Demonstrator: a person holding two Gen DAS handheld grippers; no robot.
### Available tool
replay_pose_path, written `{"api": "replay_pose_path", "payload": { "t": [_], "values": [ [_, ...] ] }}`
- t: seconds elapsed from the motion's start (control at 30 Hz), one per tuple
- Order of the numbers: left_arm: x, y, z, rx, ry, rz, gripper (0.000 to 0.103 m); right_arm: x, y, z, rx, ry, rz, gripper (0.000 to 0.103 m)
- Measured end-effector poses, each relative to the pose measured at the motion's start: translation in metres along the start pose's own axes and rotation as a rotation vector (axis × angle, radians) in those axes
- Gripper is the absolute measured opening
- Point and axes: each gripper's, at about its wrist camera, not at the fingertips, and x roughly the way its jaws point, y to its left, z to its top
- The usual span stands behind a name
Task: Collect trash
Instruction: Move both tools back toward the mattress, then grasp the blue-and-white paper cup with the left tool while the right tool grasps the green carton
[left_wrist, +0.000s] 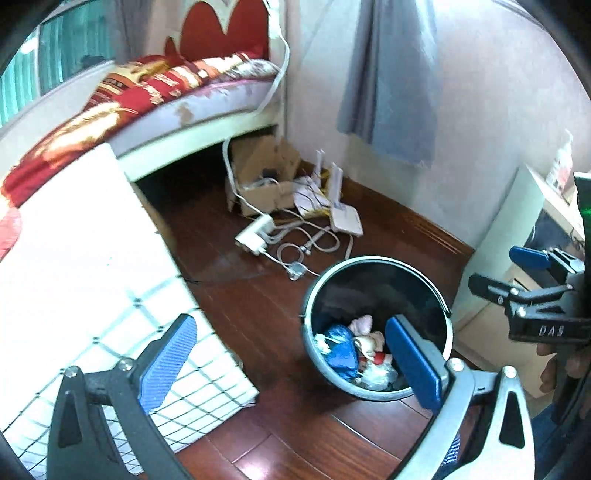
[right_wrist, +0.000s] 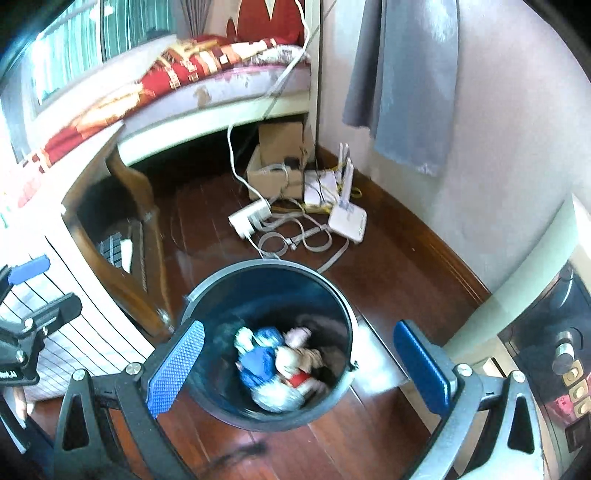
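A dark round trash bin (left_wrist: 380, 266) stands on the wooden floor; it also shows in the right wrist view (right_wrist: 269, 267). Inside lies crumpled trash (left_wrist: 354, 350), blue, pink, white and red; it also shows in the right wrist view (right_wrist: 280, 362). My left gripper (left_wrist: 291, 362) is open and empty above the floor, just left of the bin. My right gripper (right_wrist: 299, 363) is open and empty, held over the bin's opening. The right gripper also shows at the right edge of the left wrist view (left_wrist: 517, 273). The left gripper also shows at the left edge of the right wrist view (right_wrist: 37, 284).
A white-covered table (left_wrist: 85, 266) with a grid pattern stands on the left. A bed (left_wrist: 192, 88) with a red blanket is behind. A cardboard box (left_wrist: 266, 173), a router (left_wrist: 345, 218), a power strip (left_wrist: 255, 234) and cables lie on the floor. A cabinet (left_wrist: 517, 236) stands on the right.
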Motion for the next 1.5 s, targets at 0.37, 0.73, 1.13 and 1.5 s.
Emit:
{"api": "replay_pose_path", "payload": {
  "t": [0.37,0.73,1.13,1.5],
  "values": [
    [-0.070,0.087,-0.005,-0.104,-0.123,0.141,0.103,-0.028,0.101,0.039,-0.128,-0.160,0.157,0.103],
    [-0.116,0.228,-0.051,-0.320,-0.137,0.390,0.102,-0.031,0.250,0.081,-0.298,-0.159,0.393,0.103],
    [-0.143,0.372,-0.082,-0.487,-0.148,0.579,0.094,-0.025,0.447,0.115,-0.571,-0.197,0.609,0.081],
    [-0.112,0.455,-0.071,-0.509,-0.107,0.563,0.079,0.035,0.584,0.129,-0.707,-0.105,0.703,0.061]
  ]
}}
